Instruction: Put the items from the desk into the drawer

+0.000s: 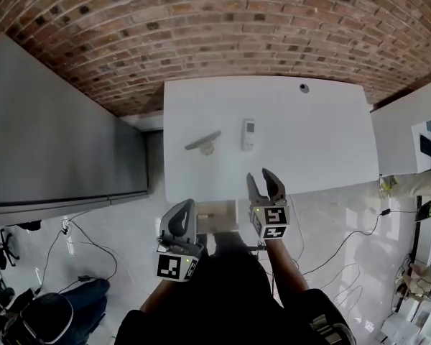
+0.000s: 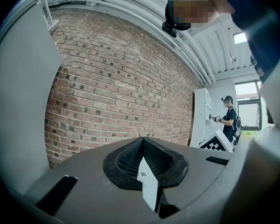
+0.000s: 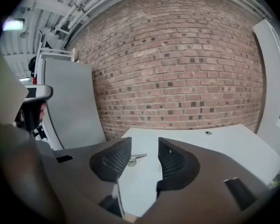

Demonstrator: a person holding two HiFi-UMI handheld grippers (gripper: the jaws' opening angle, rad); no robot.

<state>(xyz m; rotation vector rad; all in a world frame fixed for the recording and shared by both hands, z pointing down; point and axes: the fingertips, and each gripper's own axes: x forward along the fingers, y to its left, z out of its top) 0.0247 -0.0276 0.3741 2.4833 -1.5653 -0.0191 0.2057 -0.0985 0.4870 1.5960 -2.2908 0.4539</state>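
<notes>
White desk (image 1: 316,135) with remote (image 1: 248,134) and gray tool (image 1: 203,141)

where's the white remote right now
Head view: the white remote lies near the middle of the white desk, just right of the grey tool, beyond the right gripper.

White desk (image 1: 323,135); red brick wall (image 1: 201,20).
</notes>
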